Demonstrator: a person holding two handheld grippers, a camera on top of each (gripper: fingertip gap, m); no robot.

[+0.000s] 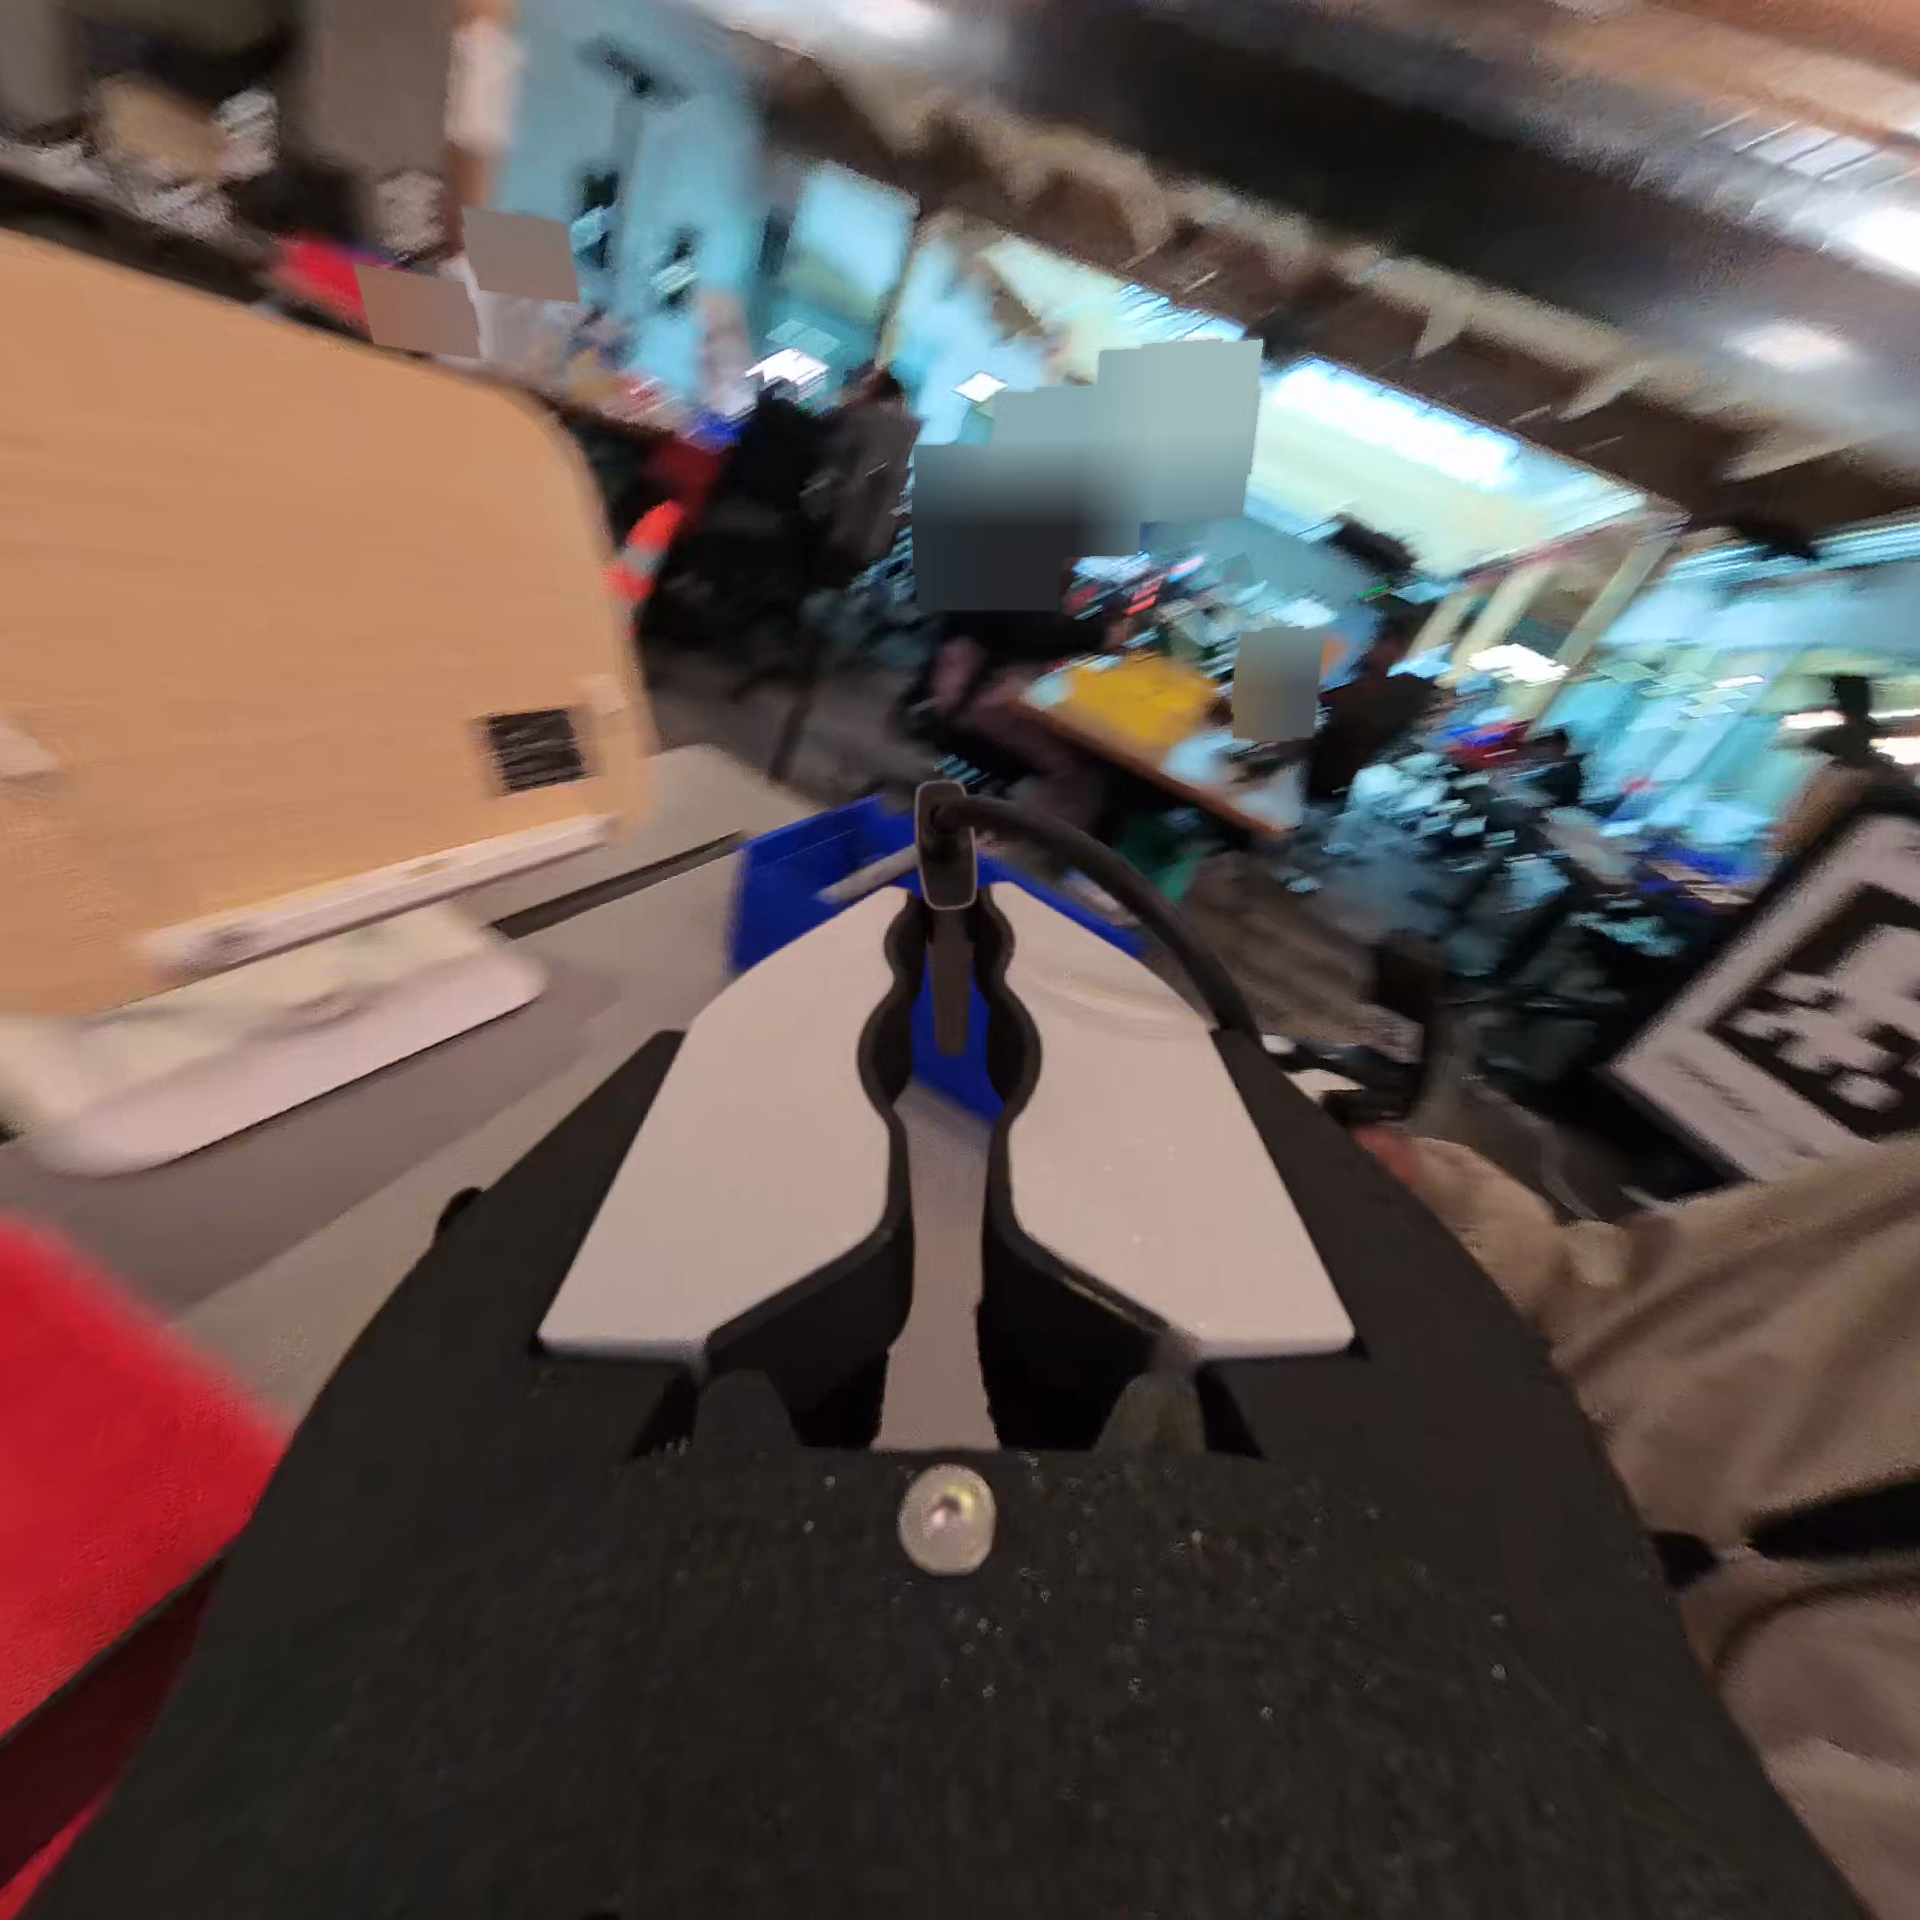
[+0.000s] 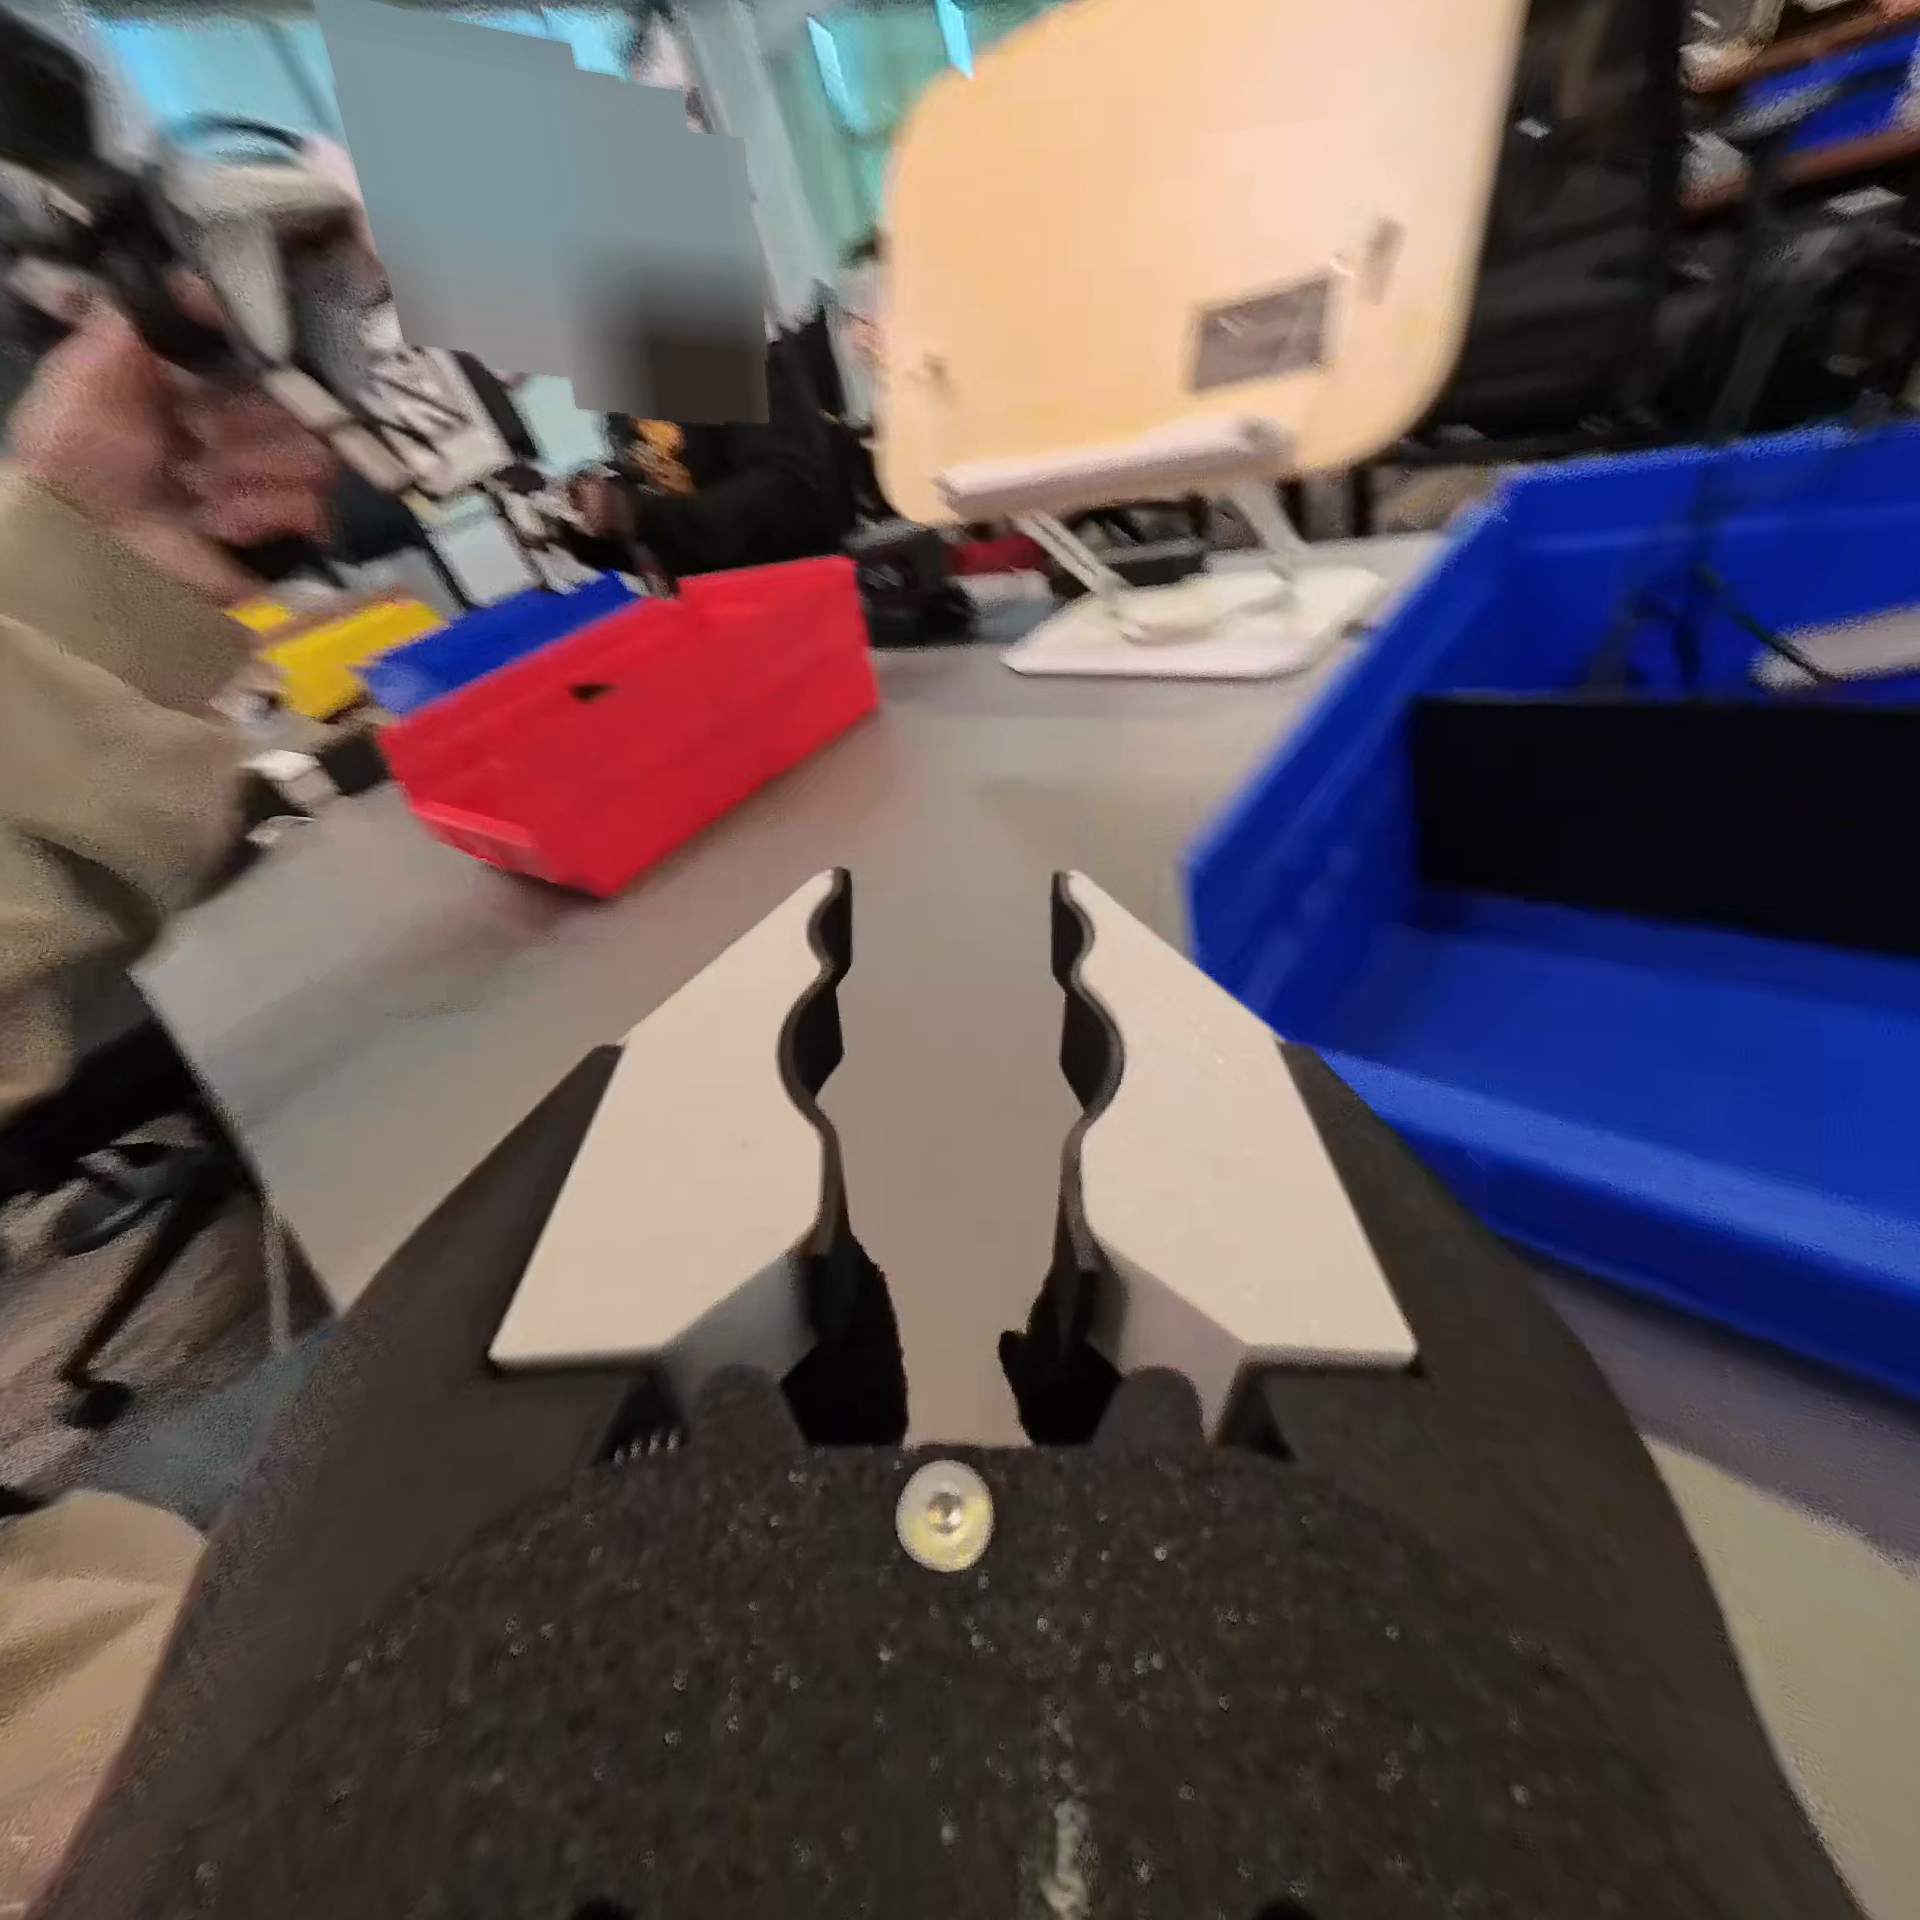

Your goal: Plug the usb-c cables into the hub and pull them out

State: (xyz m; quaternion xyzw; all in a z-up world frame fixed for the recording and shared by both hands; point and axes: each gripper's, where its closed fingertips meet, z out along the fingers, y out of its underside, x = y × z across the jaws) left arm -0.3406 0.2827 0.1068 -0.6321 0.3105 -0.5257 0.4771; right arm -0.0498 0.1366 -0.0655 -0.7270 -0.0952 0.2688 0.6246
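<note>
Above desk [image 2: 935,790], left gripper [image 1: 948,914] pinched tight on cable [image 1: 1143,914] plug; right gripper [image 2: 948,894] parted, empty, w/ blue bin [image 2: 1558,1039] beside it.

Fingers [image 2: 1195,1101] matt grey; red bin [image 2: 644,727], blue bin [image 2: 1455,987] smooth plastic; board [image 2: 1174,239] wood-look

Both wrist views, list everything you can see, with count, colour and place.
usb-c cable: one, black, plug clamped at left fingertips.
blue bin: one, right of right gripper; cables inside.
red bin: one, on table, ahead left.
yellow bin: one, behind the red.
table: one, grey.
tilted board on white stand: one, tan, far side.
left gripper: shut on cable.
right gripper: open, empty.
sleeve: beige, left edge.
</note>
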